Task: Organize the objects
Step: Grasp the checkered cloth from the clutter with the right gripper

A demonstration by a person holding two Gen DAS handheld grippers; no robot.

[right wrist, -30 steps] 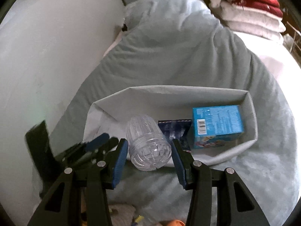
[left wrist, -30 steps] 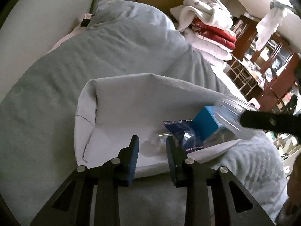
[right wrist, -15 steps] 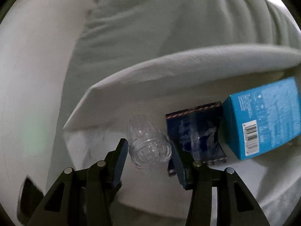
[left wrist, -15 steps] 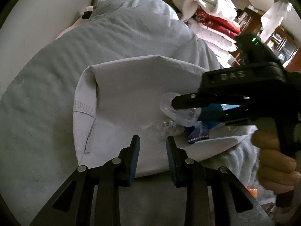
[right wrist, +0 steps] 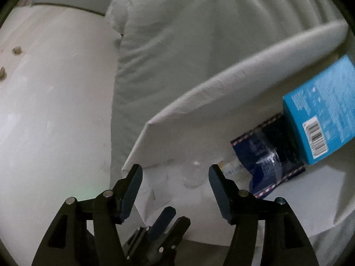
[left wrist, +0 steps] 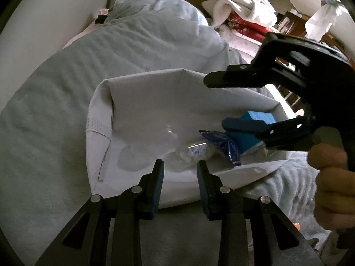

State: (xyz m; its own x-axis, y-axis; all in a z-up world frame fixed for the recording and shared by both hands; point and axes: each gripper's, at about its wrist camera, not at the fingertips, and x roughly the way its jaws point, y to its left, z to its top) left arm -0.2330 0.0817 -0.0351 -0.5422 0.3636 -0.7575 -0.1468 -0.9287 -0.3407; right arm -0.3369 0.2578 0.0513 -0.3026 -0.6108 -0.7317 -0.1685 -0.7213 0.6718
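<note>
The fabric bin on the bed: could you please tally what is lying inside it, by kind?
In the white fabric bin:
Blue cardboard box: 1
Dark blue foil packet: 1
Clear plastic jar: 1
Small clear labelled item beside the packet, too blurred to identify: 1
Total: 4
Both grippers, left and right, are open and empty.

Left claw [left wrist: 180,177] open, empty, at fabric bin [left wrist: 99,119] near rim.

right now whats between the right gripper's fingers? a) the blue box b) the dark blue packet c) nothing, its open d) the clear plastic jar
c: the right gripper has its jaws spread with nothing held; the clear jar lies in the white fabric bin, beside the dark blue packet and blue box.
</note>
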